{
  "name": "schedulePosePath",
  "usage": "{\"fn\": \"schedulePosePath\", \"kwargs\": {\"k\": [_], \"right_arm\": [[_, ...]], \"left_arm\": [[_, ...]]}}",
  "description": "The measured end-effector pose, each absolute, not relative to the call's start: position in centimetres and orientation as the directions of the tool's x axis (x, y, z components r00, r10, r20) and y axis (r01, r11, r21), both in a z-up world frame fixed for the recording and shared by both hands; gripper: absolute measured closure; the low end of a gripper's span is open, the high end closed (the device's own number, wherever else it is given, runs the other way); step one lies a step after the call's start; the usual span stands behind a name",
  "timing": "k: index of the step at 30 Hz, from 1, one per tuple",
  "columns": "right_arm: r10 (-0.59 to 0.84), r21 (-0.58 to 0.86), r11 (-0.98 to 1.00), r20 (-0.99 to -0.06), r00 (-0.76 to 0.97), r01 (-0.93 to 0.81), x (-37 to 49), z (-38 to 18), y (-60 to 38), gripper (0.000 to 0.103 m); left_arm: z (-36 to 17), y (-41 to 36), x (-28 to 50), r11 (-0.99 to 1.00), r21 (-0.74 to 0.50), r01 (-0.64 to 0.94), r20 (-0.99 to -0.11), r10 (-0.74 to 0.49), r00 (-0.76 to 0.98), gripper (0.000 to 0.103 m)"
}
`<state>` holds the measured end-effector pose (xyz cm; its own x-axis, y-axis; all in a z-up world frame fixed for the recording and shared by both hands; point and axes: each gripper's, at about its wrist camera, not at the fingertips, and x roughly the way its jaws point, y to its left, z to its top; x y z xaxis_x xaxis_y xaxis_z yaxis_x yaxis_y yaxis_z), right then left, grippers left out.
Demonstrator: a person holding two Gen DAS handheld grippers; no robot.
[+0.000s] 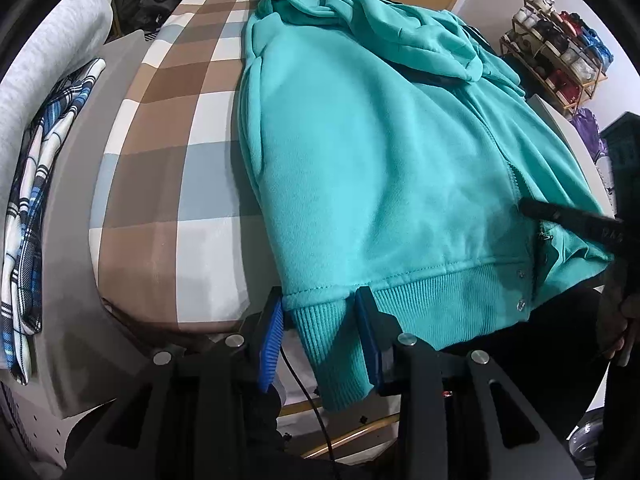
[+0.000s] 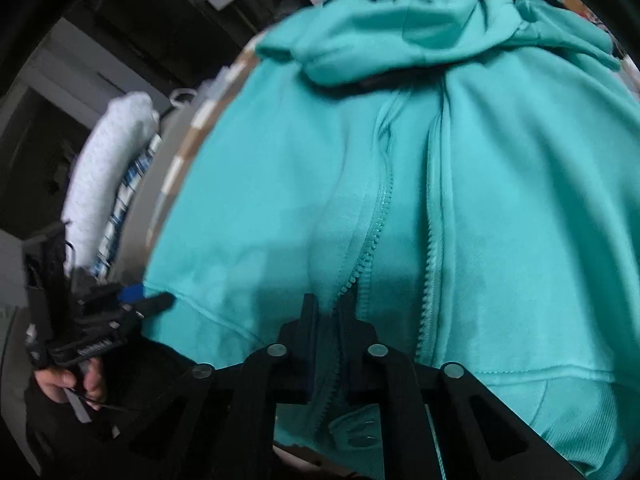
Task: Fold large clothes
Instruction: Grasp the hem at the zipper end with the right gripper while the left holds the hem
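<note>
A teal zip-up hoodie point(image 1: 380, 140) lies spread front-up on a checked bed cover point(image 1: 168, 152), hood bunched at the far end. My left gripper point(image 1: 320, 300) is shut on the near left corner of the ribbed hem point(image 1: 320, 332), which fills the gap between the blue pads point(image 1: 272, 332). In the right wrist view my right gripper point(image 2: 331, 312) is shut on the hoodie's left zipper edge point(image 2: 376, 224) just above the hem, the hoodie point(image 2: 520, 200) filling the frame. The left gripper point(image 2: 148, 300) shows there at the hem's left corner, held by a hand point(image 2: 68, 384).
A folded blue plaid cloth point(image 1: 32, 200) and a rolled white towel point(image 1: 52, 52) lie left of the bed cover on a grey surface point(image 1: 72, 240). A shoe rack point(image 1: 560, 48) stands at the far right. The bed's near edge runs just under the hem.
</note>
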<state>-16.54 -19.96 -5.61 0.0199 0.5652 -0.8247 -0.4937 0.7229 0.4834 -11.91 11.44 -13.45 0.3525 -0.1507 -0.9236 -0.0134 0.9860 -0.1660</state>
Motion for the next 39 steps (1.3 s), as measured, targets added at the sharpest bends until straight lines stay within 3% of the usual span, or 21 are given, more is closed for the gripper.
{"fn": "schedulePosePath", "kwargs": {"k": [6,10,11,12,14,17,19,20,21,22,28,29,30,31,35,38,39], "right_arm": [[0.435,0.285,0.804,-0.880,0.189,-0.522,-16.3,-3.4,-23.1,0.103],[0.561,0.450,0.736,-0.823,0.084,-0.505,-15.7,-3.5,-24.2,0.099],[0.593,0.489,0.718,-0.802,0.067,-0.495,-15.4,-3.5,-24.0,0.091],[0.603,0.508,0.710,-0.797,0.048,-0.488,-15.2,-3.6,-23.3,0.070],[0.559,0.473,0.736,-0.828,0.040,-0.484,-14.4,-4.4,-21.3,0.049],[0.517,0.425,0.729,-0.856,0.024,-0.536,-14.0,-5.2,-18.6,0.050],[0.516,0.426,0.723,-0.857,0.015,-0.544,-14.1,-5.9,-17.4,0.057],[0.516,0.417,0.719,-0.856,0.025,-0.557,-14.3,-6.1,-17.0,0.067],[0.519,0.405,0.707,-0.854,0.037,-0.579,-14.8,-6.2,-16.8,0.086],[0.544,0.417,0.685,-0.838,0.039,-0.597,-15.2,-6.3,-17.1,0.091],[0.662,0.496,0.678,-0.732,0.157,-0.543,-15.0,-4.2,-21.1,0.094],[0.668,0.500,0.687,-0.721,0.185,-0.527,-15.0,-3.8,-21.9,0.094],[0.655,0.492,0.700,-0.731,0.190,-0.517,-14.9,-3.8,-22.1,0.094],[0.616,0.460,0.725,-0.766,0.184,-0.512,-14.9,-4.2,-22.2,0.094],[0.402,0.241,0.782,-0.900,0.170,-0.574,-15.6,-6.1,-19.4,0.090],[0.336,0.137,0.778,-0.916,0.221,-0.613,-16.6,-5.3,-18.6,0.087],[0.332,0.121,0.772,-0.913,0.235,-0.624,-16.9,-4.6,-18.7,0.081]], "left_arm": [[-13.4,11.2,-11.9,0.989,-0.150,-0.006,-0.926,-0.138,0.352,0.073],[-13.5,11.2,-12.1,0.989,-0.150,-0.006,-0.924,-0.138,0.356,0.073],[-13.5,11.2,-12.1,0.988,-0.155,-0.009,-0.924,-0.142,0.355,0.073],[-13.5,11.3,-12.2,0.987,-0.161,-0.013,-0.925,-0.146,0.350,0.073],[-13.4,11.4,-12.3,0.986,-0.164,-0.012,-0.929,-0.150,0.339,0.073],[-12.9,11.4,-12.4,0.988,-0.155,-0.015,-0.929,-0.141,0.342,0.073],[-12.8,11.3,-12.4,0.990,-0.140,-0.019,-0.931,-0.125,0.343,0.073],[-12.8,11.3,-12.3,0.991,-0.133,-0.022,-0.932,-0.117,0.343,0.073],[-12.9,11.2,-12.3,0.991,-0.129,-0.026,-0.933,-0.113,0.341,0.073],[-12.9,11.2,-12.2,0.992,-0.125,-0.030,-0.934,-0.107,0.340,0.073],[-12.5,11.0,-11.6,0.988,-0.142,-0.060,-0.931,-0.113,0.347,0.073],[-12.4,10.9,-11.6,0.988,-0.144,-0.051,-0.931,-0.118,0.345,0.065],[-12.4,10.6,-11.6,0.990,-0.137,-0.042,-0.932,-0.114,0.343,0.056],[-12.5,10.4,-11.5,0.992,-0.124,-0.033,-0.934,-0.105,0.341,0.053],[-13.0,9.8,-11.4,0.999,-0.044,-0.004,-0.947,-0.041,0.317,0.052],[-12.6,10.2,-12.0,0.999,-0.035,0.006,-0.947,-0.035,0.319,0.052],[-12.2,10.5,-12.4,0.999,-0.049,0.007,-0.943,-0.049,0.329,0.052]]}}
